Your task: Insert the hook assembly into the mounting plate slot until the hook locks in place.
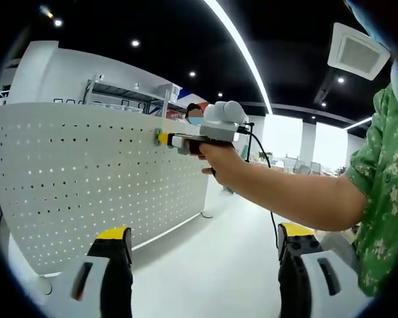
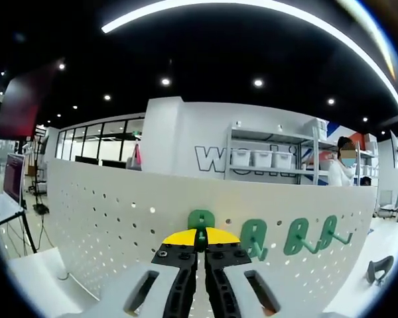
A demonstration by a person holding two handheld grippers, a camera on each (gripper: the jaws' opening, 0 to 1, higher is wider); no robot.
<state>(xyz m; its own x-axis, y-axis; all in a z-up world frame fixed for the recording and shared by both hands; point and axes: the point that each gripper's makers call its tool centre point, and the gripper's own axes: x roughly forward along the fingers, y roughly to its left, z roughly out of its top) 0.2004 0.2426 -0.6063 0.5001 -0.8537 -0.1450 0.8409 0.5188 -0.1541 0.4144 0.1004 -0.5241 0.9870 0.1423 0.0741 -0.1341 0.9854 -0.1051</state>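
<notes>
My right tongs [image 2: 200, 244] are pinched shut on a green plastic hook [image 2: 200, 222], pressed against the white board full of holes [image 2: 106, 218]. Three more green hooks [image 2: 298, 236] hang beside it. My left tongs [image 1: 202, 242] stand wide open, holding nothing, watching my right hand [image 1: 215, 156] at the board.

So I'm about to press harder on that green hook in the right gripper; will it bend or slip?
The green hook looks like moulded plastic, so probably stiff and light. The right gripper pinches only a thin edge of it, so it might twist or slip under a hard push. The pegboard is a thin perforated panel and may flex slightly.
</notes>
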